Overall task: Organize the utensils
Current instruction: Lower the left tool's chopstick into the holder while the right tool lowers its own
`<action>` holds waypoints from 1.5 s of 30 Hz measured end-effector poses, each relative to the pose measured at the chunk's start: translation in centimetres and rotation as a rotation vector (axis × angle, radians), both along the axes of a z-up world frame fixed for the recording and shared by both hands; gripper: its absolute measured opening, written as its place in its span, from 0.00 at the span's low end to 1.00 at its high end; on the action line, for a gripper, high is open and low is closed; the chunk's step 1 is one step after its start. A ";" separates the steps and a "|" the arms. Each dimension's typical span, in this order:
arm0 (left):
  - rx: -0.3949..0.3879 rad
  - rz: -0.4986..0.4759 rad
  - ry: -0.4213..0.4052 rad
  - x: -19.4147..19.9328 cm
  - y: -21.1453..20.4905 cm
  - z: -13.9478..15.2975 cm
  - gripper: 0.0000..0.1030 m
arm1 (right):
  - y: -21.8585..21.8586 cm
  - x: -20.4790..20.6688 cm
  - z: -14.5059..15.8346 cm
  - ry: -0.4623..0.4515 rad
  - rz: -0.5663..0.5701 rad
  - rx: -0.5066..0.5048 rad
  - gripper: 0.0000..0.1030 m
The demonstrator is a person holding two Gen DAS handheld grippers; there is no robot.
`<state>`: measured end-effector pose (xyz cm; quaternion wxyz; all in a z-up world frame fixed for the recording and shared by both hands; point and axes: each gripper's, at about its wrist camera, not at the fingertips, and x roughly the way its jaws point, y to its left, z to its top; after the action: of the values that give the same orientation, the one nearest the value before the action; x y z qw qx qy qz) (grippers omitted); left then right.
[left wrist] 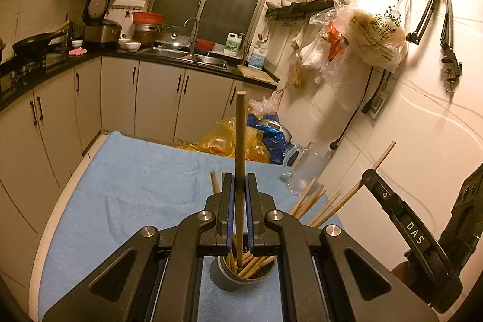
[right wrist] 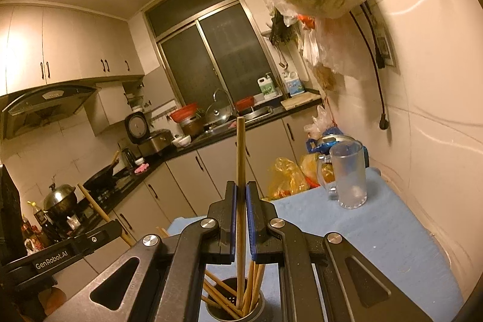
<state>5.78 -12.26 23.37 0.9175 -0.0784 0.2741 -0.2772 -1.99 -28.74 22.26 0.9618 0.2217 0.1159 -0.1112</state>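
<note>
My left gripper [left wrist: 240,181] is shut on a dark brown chopstick [left wrist: 240,141] that stands upright between its blue pads. The chopstick's lower end reaches into a grey metal holder [left wrist: 225,276] full of several wooden chopsticks, right under the jaws. My right gripper [right wrist: 240,189] is shut on a lighter wooden chopstick [right wrist: 240,153], also upright. Its lower end sits inside the same holder [right wrist: 256,311]. The right gripper [left wrist: 366,174] shows at the right edge of the left wrist view with its chopstick slanting up. The left gripper's body [right wrist: 60,252] appears at the lower left of the right wrist view.
A blue towel [left wrist: 135,186] covers the table. A clear glass mug [right wrist: 347,174] stands at the table's far right corner near the tiled wall. Plastic bags [left wrist: 235,141] lie beyond the far edge. Kitchen counter [left wrist: 169,58], sink and cabinets lie behind.
</note>
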 end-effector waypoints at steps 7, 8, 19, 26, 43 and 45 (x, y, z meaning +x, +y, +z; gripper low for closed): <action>0.002 -0.002 0.026 0.5 -0.1 -1.9 0.06 | 0.8 0.2 -1.1 0.018 0.007 -0.026 0.07; 0.003 -0.001 0.027 0.5 -0.2 -2.1 0.06 | 0.9 0.3 -1.3 0.021 0.007 -0.033 0.07; 0.040 -0.006 0.041 0.4 -0.4 -4.1 0.06 | 1.1 1.0 -3.9 0.080 0.024 -0.025 0.07; 0.055 -0.001 0.055 0.7 -0.3 -5.5 0.06 | 1.1 1.6 -5.7 0.123 0.037 -0.019 0.07; 0.073 -0.017 0.070 1.0 -1.1 -6.6 0.06 | 1.3 1.7 -6.5 0.157 0.069 0.001 0.07; 0.077 -0.017 0.060 0.7 -1.1 -6.6 0.06 | 1.2 1.7 -6.6 0.159 0.070 0.006 0.07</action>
<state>6.45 -13.38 16.80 0.9089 -0.0488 0.3127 -0.2717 -0.31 -27.49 15.67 0.9522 0.2108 0.1999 -0.0944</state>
